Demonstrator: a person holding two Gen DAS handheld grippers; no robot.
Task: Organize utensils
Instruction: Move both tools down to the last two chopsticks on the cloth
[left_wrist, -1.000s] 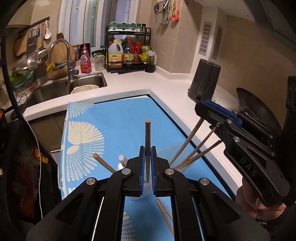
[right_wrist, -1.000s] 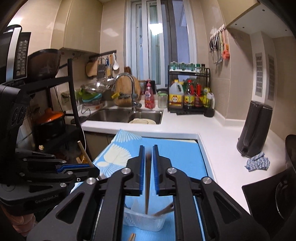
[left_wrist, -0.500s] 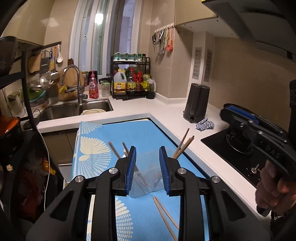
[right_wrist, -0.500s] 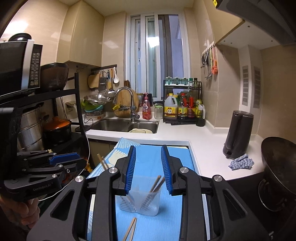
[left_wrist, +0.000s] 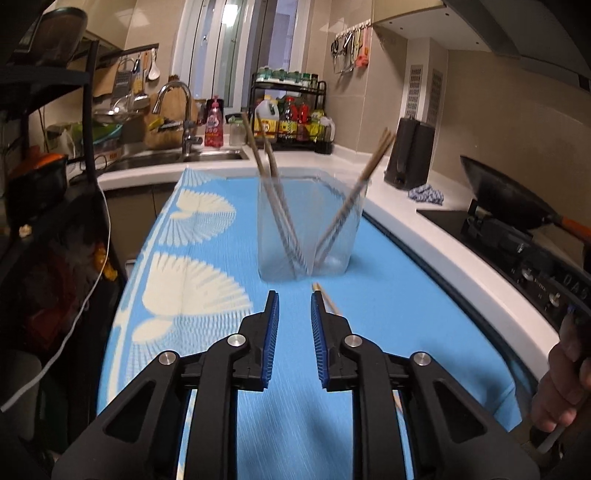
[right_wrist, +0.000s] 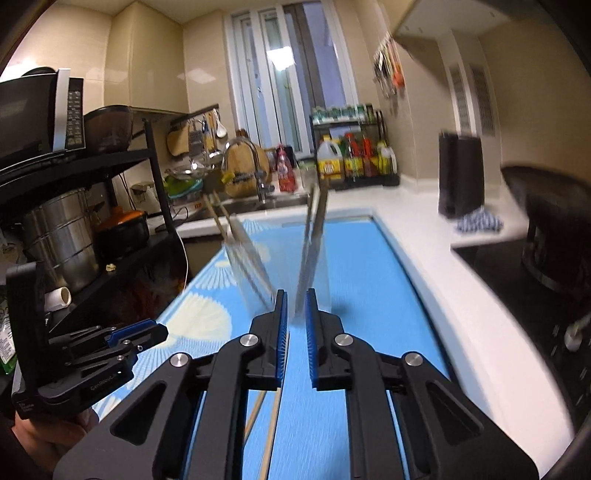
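A clear plastic container (left_wrist: 310, 221) stands on the blue mat (left_wrist: 388, 332) with several wooden chopsticks (left_wrist: 273, 173) leaning in it. My left gripper (left_wrist: 293, 295) hovers low over the mat just short of the container, its jaws closing with nothing between them. One loose chopstick (left_wrist: 327, 297) lies on the mat by its right finger. My right gripper (right_wrist: 295, 293) faces the blurred container (right_wrist: 280, 266), jaws closing to a thin slit and empty. Two loose chopsticks (right_wrist: 271, 424) lie on the mat beneath it. The left gripper (right_wrist: 155, 334) shows at that view's left edge.
A black wok (left_wrist: 506, 192) sits on the stove to the right, with a dark knife block (left_wrist: 410, 151) and a blue cloth (left_wrist: 424, 194) on the white counter. A black rack with pots (right_wrist: 62, 236) stands on the left. The sink (left_wrist: 166, 158) lies behind the mat.
Both grippers let go of the chopsticks they held over the container, which now stand in it. Both pulled back and sank toward the mat. Their jaws spread, then narrowed.
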